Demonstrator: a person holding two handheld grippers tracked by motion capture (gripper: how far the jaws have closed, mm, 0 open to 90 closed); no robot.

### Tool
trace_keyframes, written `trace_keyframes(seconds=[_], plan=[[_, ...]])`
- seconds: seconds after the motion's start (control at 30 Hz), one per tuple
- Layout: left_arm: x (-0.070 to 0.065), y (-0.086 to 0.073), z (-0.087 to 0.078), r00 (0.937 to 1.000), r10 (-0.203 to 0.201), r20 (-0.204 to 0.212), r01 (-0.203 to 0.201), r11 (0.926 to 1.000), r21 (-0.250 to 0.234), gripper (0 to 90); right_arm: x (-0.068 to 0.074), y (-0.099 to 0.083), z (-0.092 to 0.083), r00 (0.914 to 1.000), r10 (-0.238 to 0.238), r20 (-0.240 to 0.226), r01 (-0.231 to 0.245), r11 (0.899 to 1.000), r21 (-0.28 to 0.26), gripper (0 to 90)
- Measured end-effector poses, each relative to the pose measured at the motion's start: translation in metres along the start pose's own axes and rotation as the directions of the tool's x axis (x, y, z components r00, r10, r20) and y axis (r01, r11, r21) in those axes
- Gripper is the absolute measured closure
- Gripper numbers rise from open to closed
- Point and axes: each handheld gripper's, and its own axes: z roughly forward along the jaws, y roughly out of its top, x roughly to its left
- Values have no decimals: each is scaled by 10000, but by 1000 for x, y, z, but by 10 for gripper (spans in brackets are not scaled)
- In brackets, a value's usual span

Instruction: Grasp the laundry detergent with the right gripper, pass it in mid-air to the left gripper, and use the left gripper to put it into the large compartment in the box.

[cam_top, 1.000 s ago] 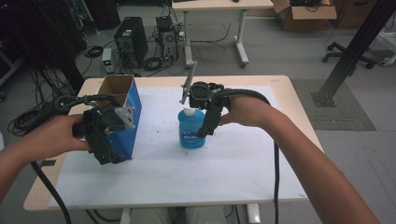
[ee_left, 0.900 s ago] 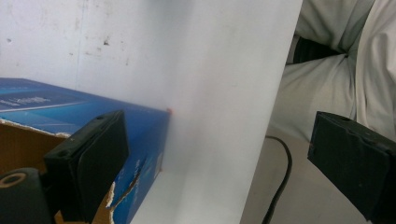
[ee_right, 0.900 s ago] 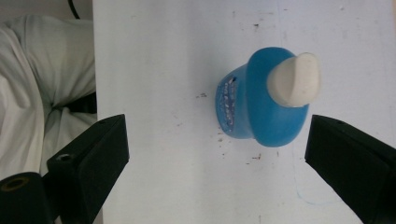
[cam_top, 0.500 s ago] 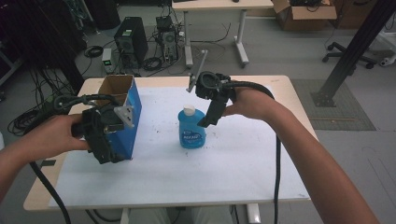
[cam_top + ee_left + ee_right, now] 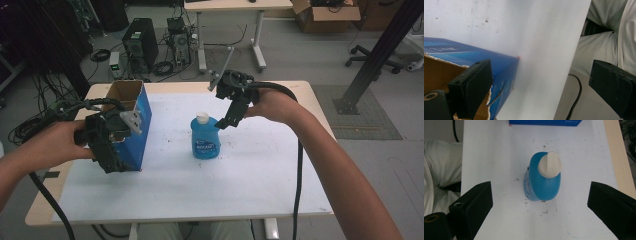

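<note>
In the high view, a blue bottle [image 5: 205,138] with a cream cap is seen standing upright near the middle of the white counter [image 5: 210,190]. The right gripper [image 5: 226,121] is held at the bottle's 2 o'clock, just beside its cap and raised above the surface; whether its tips touch the bottle cannot be told here. At the bottle's 9 o'clock, well apart from it, an open blue cardboard box [image 5: 131,116] stands on the counter. The left gripper [image 5: 111,161] is held against the near end of this box by the person's left hand [image 5: 52,145].

In the left gripper view, the left gripper [image 5: 544,87] is shown with its fingers [image 5: 472,85] spread wide. One finger lies over the torn brown inner edge of the box [image 5: 469,56], at 8 o'clock in the picture, while the other hangs beyond the counter's edge at 4 o'clock. Nothing is pinched between them.

In the right gripper view, the right gripper [image 5: 541,212] is seen looking down on the bottle [image 5: 541,185], which stands between the widely spread fingers [image 5: 475,205] and touches neither. The bottle's cap [image 5: 550,165] points toward 12 o'clock, where the box's blue wall [image 5: 546,122] is seen.
</note>
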Motion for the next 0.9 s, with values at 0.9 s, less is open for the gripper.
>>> trace_keyframes(seconds=[0.9], plan=[[3, 4, 2, 10000, -8, 24, 8, 10000, -93, 58, -9, -41, 24, 9987, 40, -504, -139, 9801, -1980, 56]])
